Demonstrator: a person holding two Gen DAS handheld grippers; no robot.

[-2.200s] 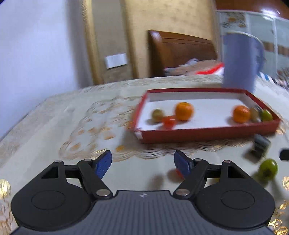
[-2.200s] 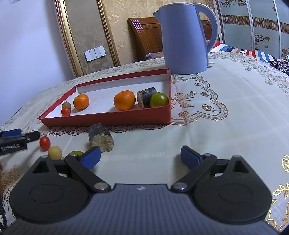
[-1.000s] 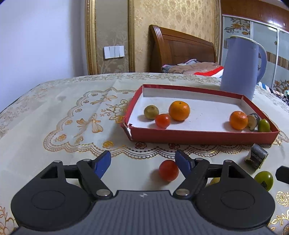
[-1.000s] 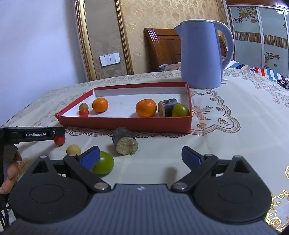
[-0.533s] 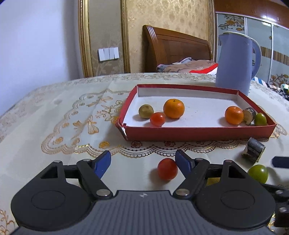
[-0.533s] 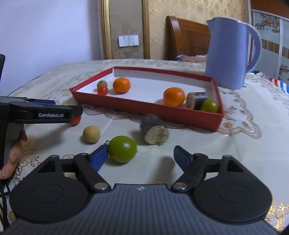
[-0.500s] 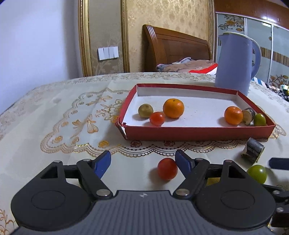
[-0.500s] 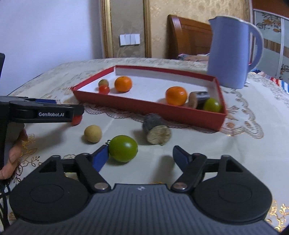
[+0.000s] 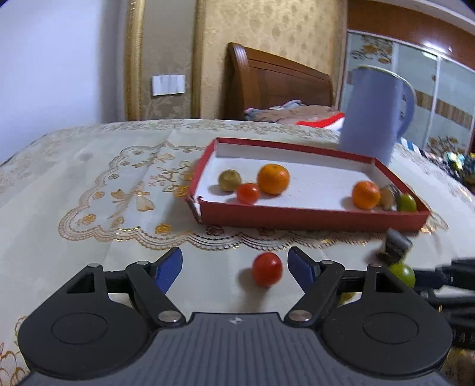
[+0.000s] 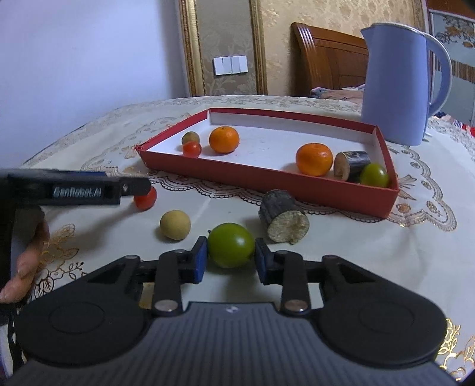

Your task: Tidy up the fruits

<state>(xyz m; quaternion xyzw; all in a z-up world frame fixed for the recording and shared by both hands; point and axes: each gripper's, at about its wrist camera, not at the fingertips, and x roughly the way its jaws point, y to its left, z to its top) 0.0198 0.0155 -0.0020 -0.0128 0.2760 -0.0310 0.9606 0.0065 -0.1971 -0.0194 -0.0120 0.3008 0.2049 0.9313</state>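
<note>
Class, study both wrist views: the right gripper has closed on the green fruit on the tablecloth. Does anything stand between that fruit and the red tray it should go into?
Yes. The cut log piece lies on the tablecloth between the green fruit in the right gripper and the red tray, slightly right of a straight path. The tray's near wall also stands in between, so the fruit likely needs lifting over it.

Glossy green fruit (image 10: 231, 244), embroidered cloth tablecloth (image 10: 386, 252)

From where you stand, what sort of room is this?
Most likely a bedroom in a home. A carved wooden headboard with bedding stands behind the cloth-covered table, patterned gold wallpaper lines the wall, and a blue kettle sits by the red tray of fruit.
</note>
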